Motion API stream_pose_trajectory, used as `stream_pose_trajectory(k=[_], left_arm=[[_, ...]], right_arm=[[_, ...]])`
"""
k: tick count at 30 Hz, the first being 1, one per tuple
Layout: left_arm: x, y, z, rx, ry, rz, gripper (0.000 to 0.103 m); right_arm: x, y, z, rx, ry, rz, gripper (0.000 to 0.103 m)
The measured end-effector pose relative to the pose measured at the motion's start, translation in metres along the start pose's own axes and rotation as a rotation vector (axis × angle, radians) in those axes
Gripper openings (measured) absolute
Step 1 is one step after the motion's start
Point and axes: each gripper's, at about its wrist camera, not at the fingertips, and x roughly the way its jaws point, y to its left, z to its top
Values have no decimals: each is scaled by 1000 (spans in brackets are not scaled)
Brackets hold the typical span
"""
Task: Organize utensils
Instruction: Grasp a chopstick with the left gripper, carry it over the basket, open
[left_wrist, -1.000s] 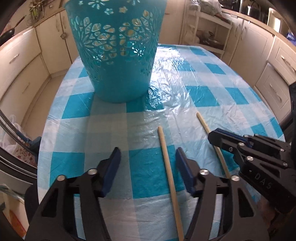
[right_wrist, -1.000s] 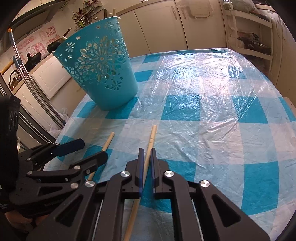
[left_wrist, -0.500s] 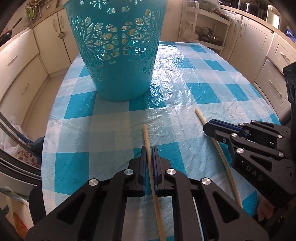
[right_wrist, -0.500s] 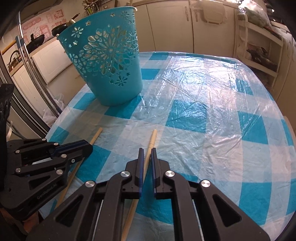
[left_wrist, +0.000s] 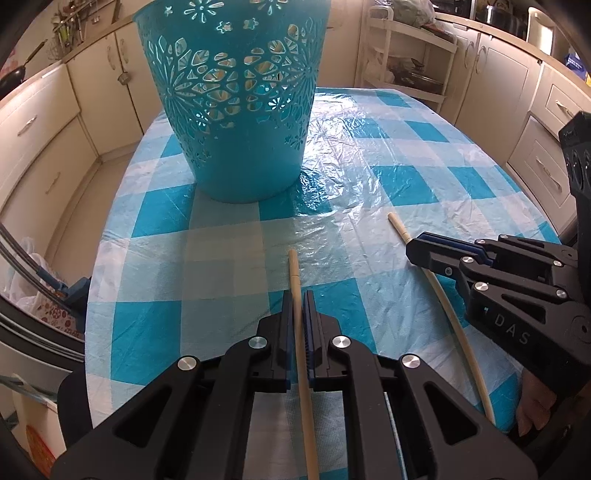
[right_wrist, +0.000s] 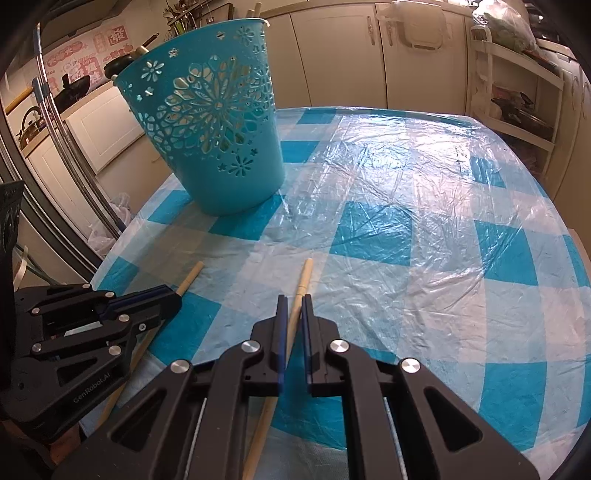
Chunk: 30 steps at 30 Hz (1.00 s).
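A perforated teal basket (left_wrist: 240, 110) stands upright at the far left of the checked table (left_wrist: 388, 166). My left gripper (left_wrist: 297, 295) is shut on a thin wooden utensil handle (left_wrist: 294, 266), whose end pokes out toward the basket. To its right, my right gripper (left_wrist: 412, 251) is shut on a second wooden handle (left_wrist: 399, 227). In the right wrist view the right gripper (right_wrist: 293, 299) pinches its handle (right_wrist: 304, 275), and the left gripper (right_wrist: 175, 299) holds the other handle (right_wrist: 192, 275). The basket (right_wrist: 210, 122) is ahead on the left. The utensils' working ends are hidden below the grippers.
Cream cabinets (left_wrist: 491, 85) ring the table, with an open shelf rack (left_wrist: 410, 62) at the back right. Metal poles (right_wrist: 70, 147) and a plastic bag (left_wrist: 29, 273) stand off the table's left edge. A hand (left_wrist: 535, 406) grips the right tool.
My left gripper's jaws went from wide open beside the wooden handle to shut on it. The right gripper kept its grip on the other handle and rolled slightly.
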Motion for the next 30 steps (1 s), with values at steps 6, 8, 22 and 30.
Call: stream_pose_trajectory(k=[6, 8, 22, 30], left_arm=[[1, 0, 2, 15, -10, 10, 6], [1, 3, 3, 3, -5, -10, 5], [-125, 60, 61, -170, -307, -391, 5], [-168, 79, 130, -227, -531, -387, 5]], right_arm=[[1, 1, 1, -10, 2, 1, 8], [1, 3, 0, -18, 2, 0, 8], [1, 2, 0, -18, 2, 13, 8], [1, 2, 0, -19, 2, 16, 8]])
